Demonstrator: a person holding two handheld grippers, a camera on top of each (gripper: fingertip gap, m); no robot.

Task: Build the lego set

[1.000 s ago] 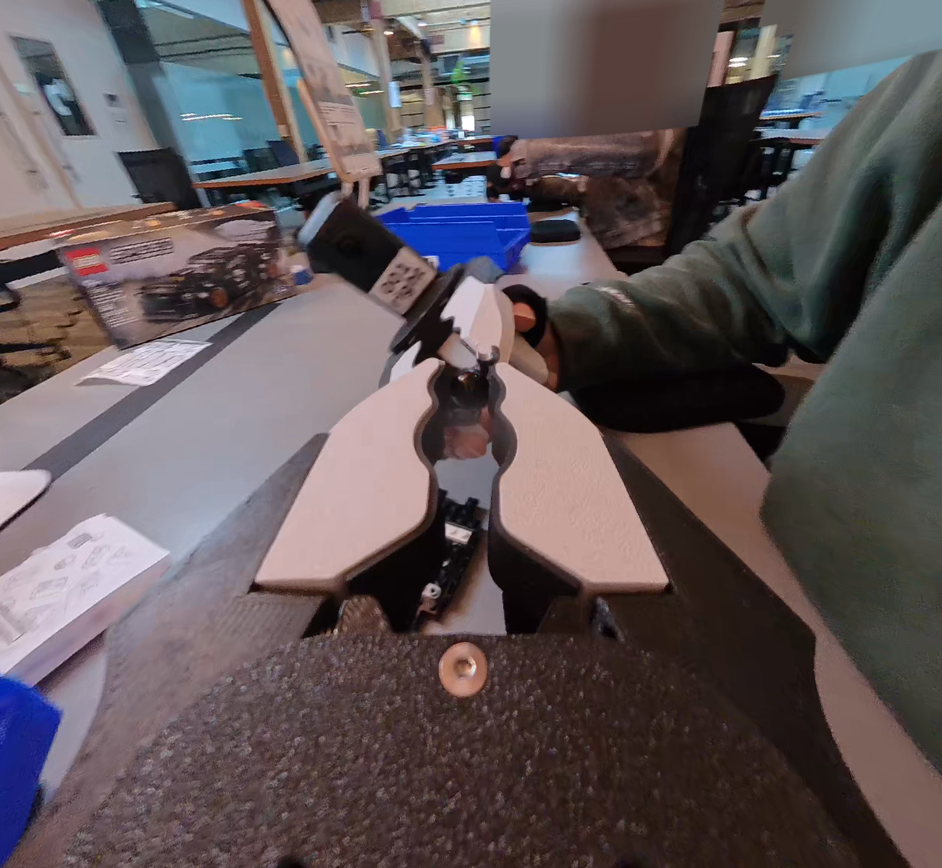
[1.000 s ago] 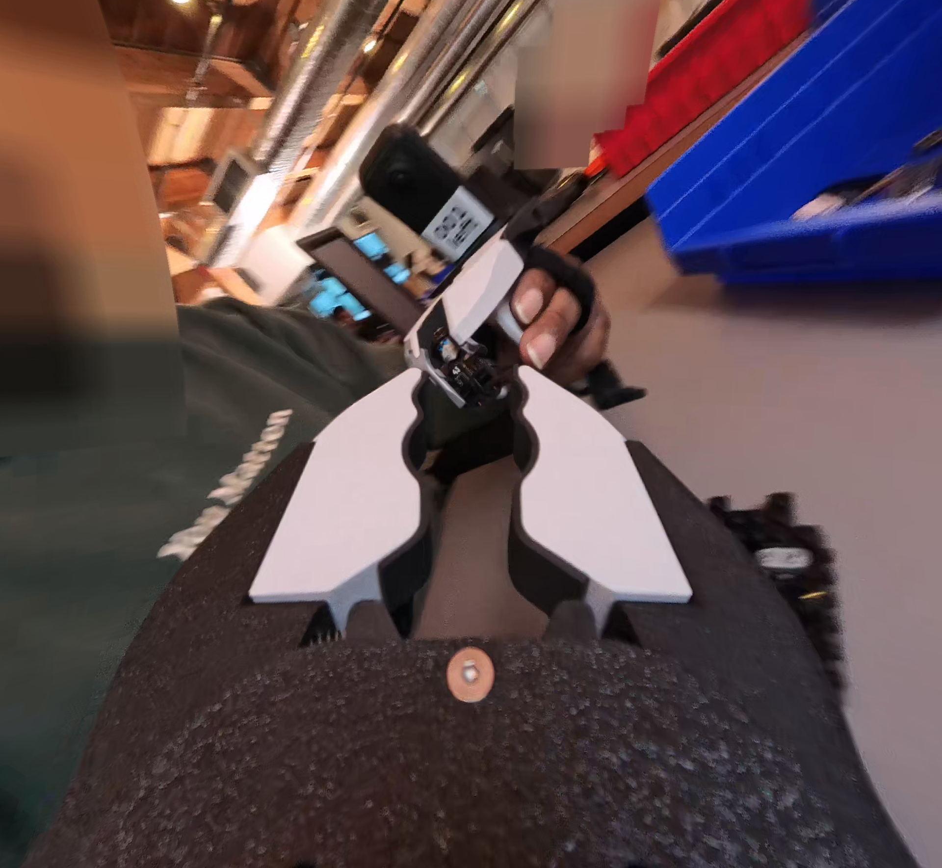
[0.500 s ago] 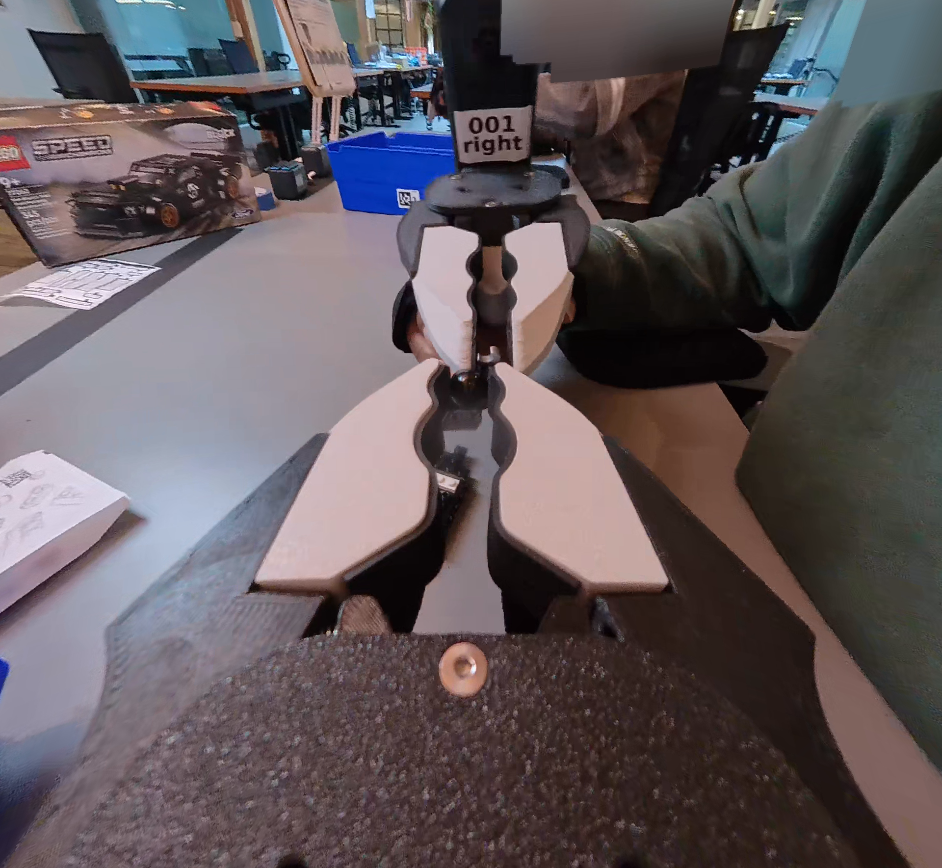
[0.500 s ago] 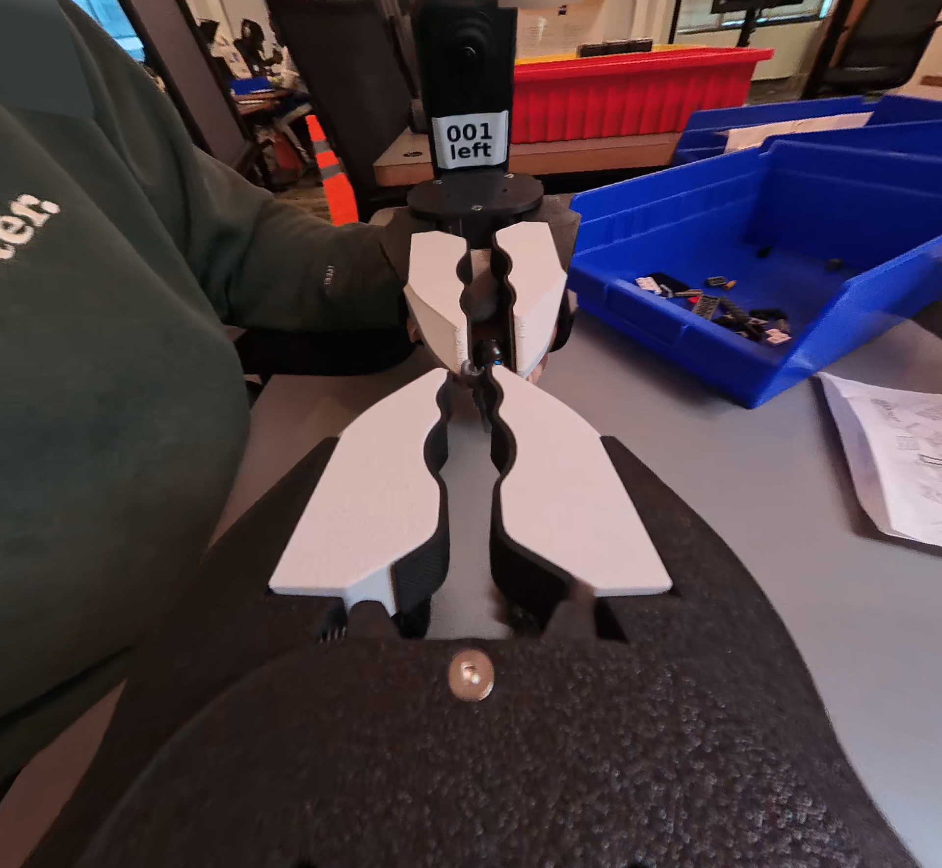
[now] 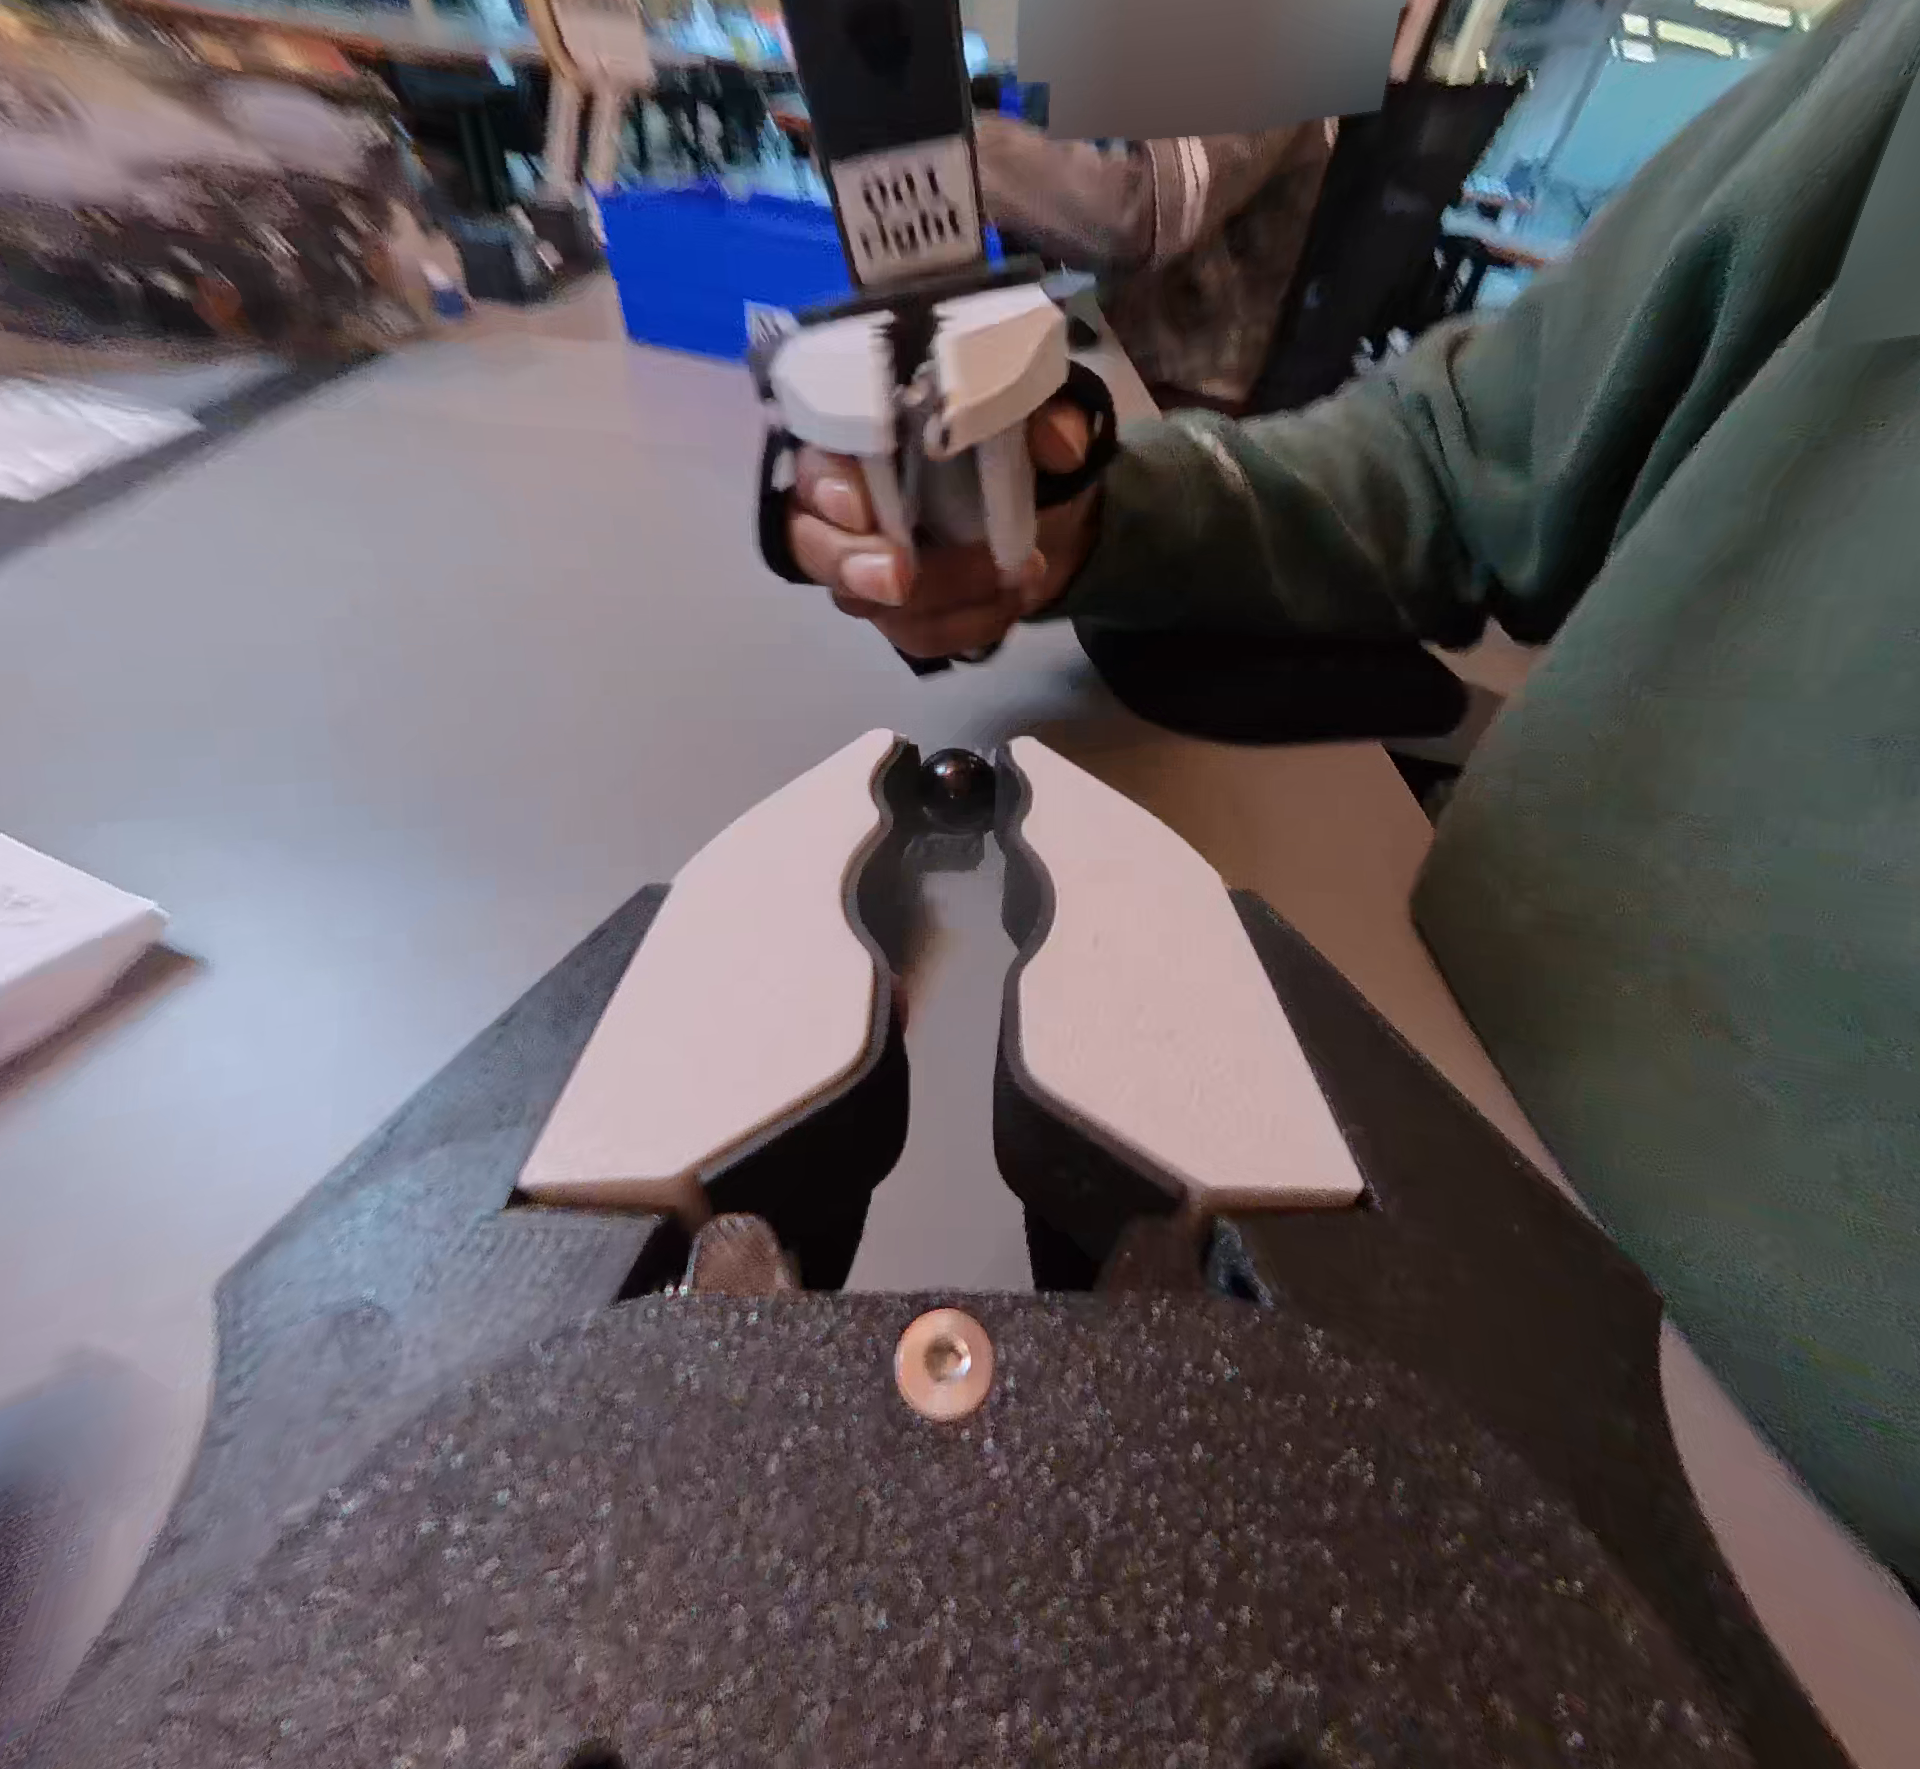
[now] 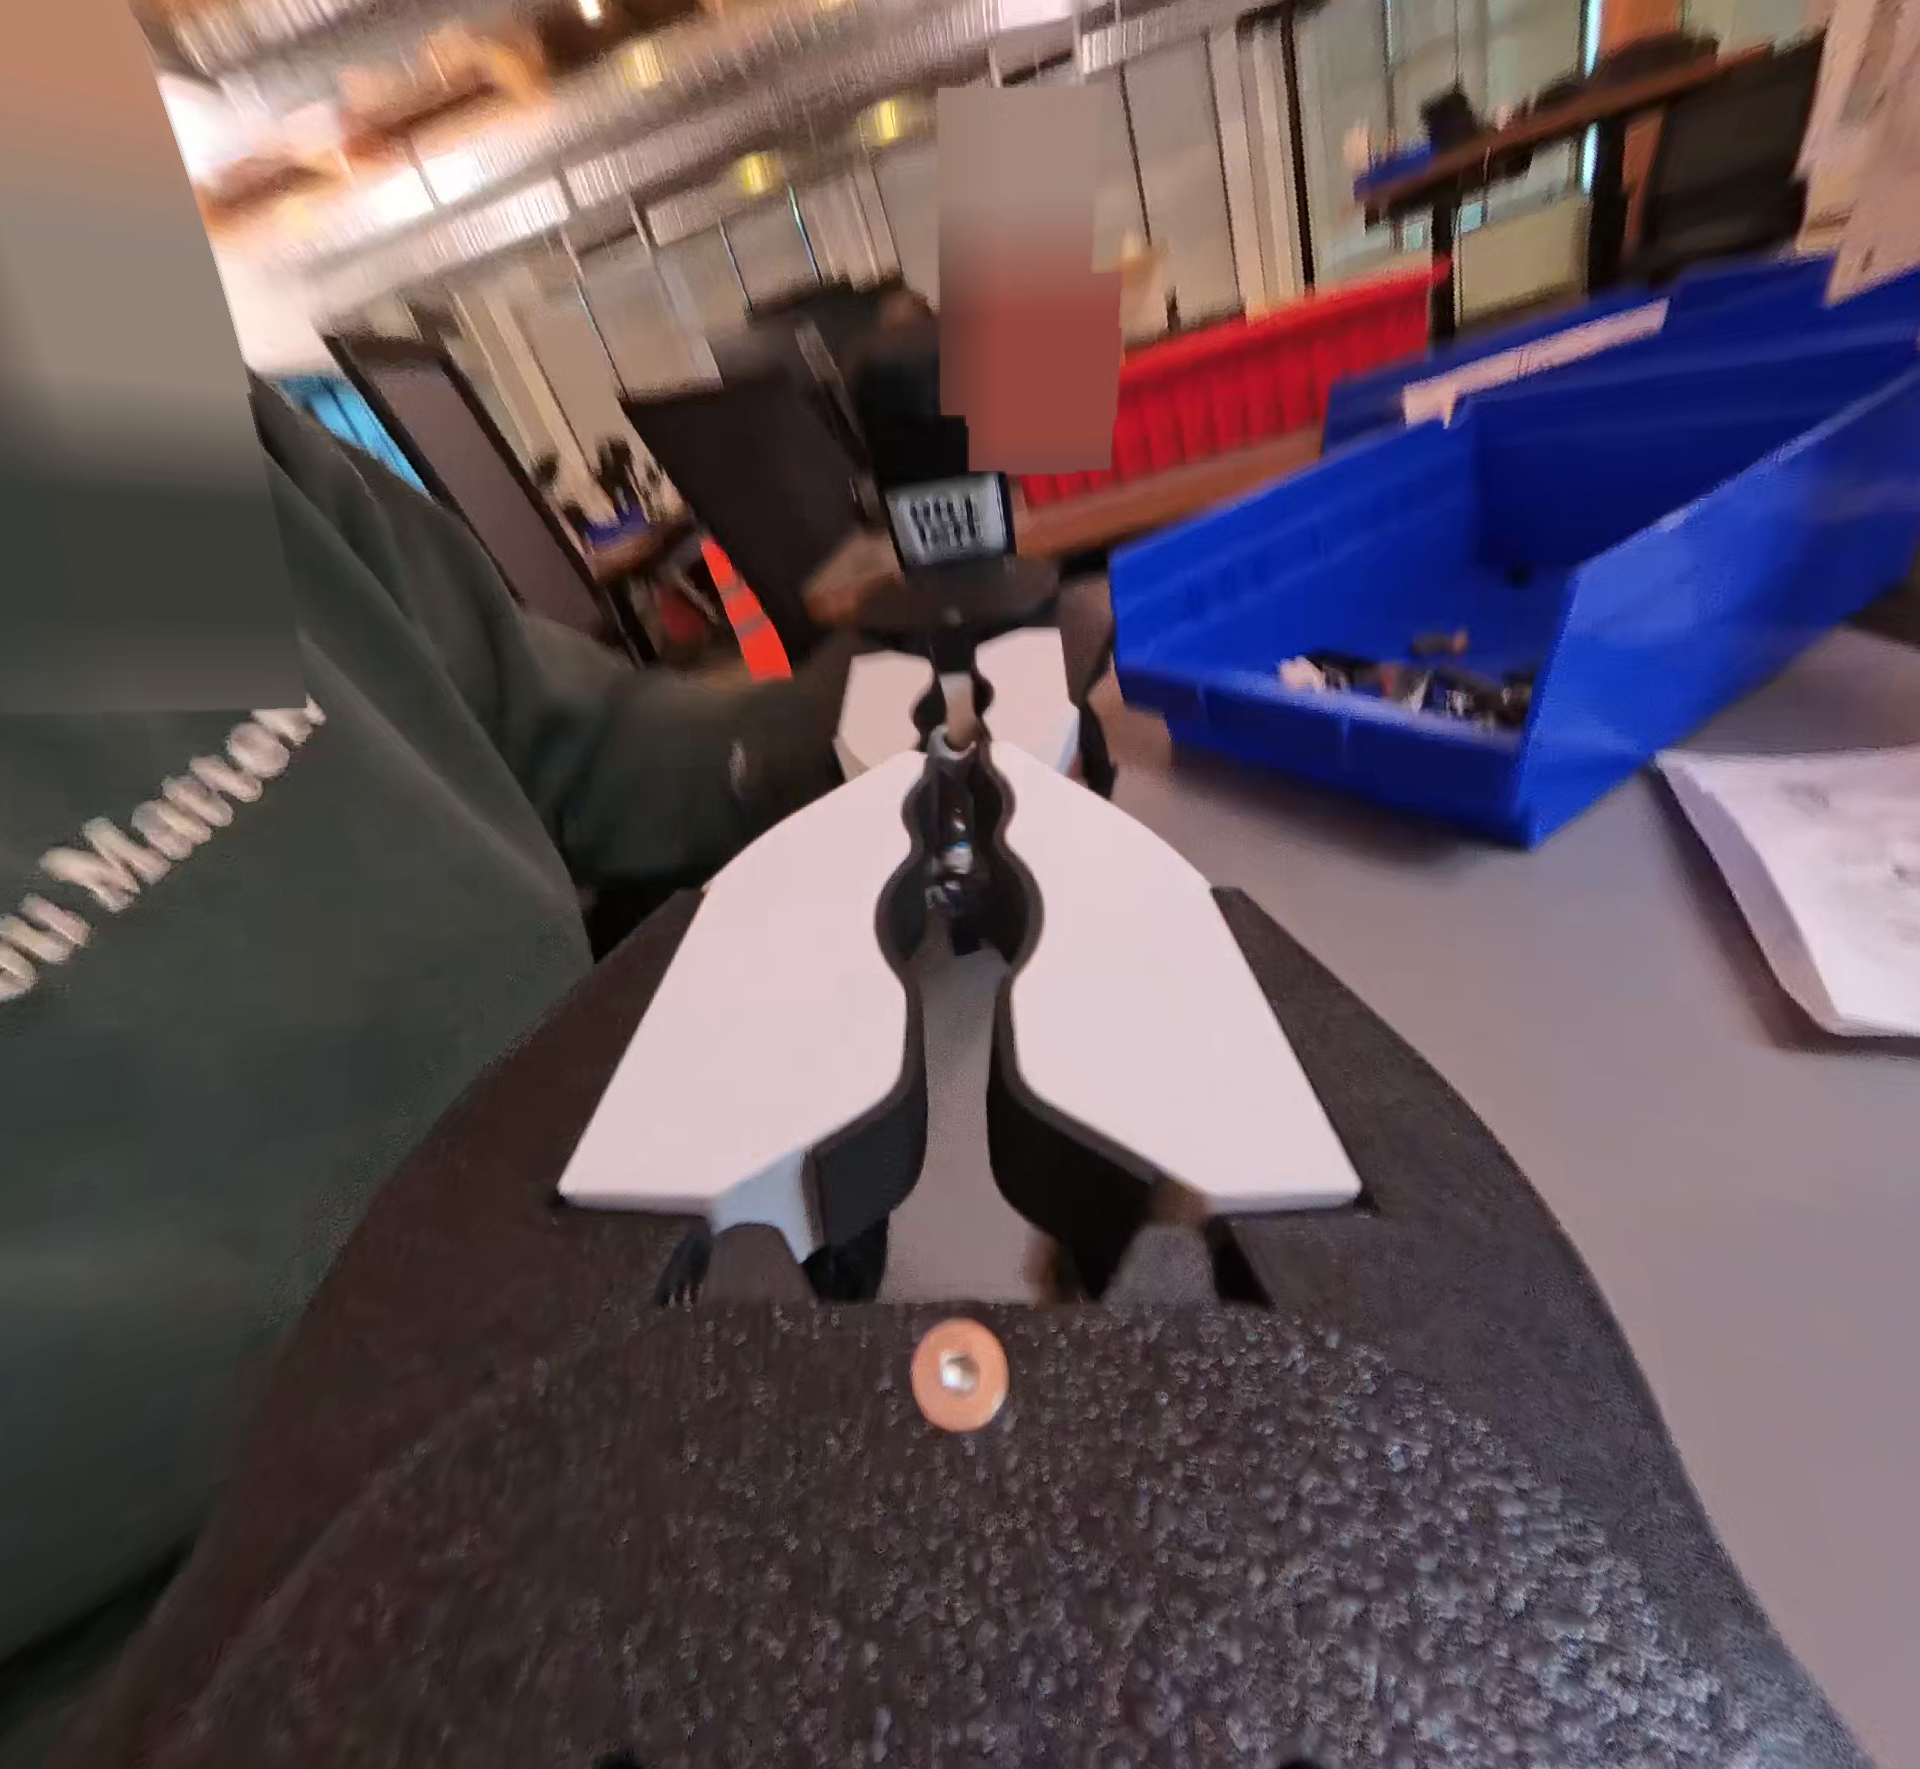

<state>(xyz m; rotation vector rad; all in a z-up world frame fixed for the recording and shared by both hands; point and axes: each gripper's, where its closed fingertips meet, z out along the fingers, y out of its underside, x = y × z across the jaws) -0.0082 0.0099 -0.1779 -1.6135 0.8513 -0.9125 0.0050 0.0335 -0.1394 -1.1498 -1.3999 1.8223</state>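
In the left wrist view my left gripper (image 5: 954,751) is closed on a small black round piece (image 5: 954,786) at its tips, low over the grey table (image 5: 416,628). The right gripper (image 5: 914,374), held in a hand, is raised above and beyond it, apart from it, fingers close together. In the right wrist view my right gripper (image 6: 954,761) is shut on a thin dark piece with small light bits (image 6: 958,862) running back between its fingers. The left gripper (image 6: 956,696) shows just beyond its tips. Both views are motion-blurred.
A blue bin (image 6: 1558,576) with small loose parts stands to the right, with a red bin (image 6: 1247,379) behind it. A paper sheet (image 6: 1829,878) lies at the right edge. A white booklet (image 5: 62,940), a blurred box (image 5: 187,192) and another blue bin (image 5: 717,265) lie left and far. A green sleeve (image 5: 1455,472) crosses on the right. Tip to tip, the grippers are about 5 cm apart.
Half a second ago the two grippers met tip to tip. Now the right gripper has lifted up and away, and the left gripper keeps the black round piece at its tips.
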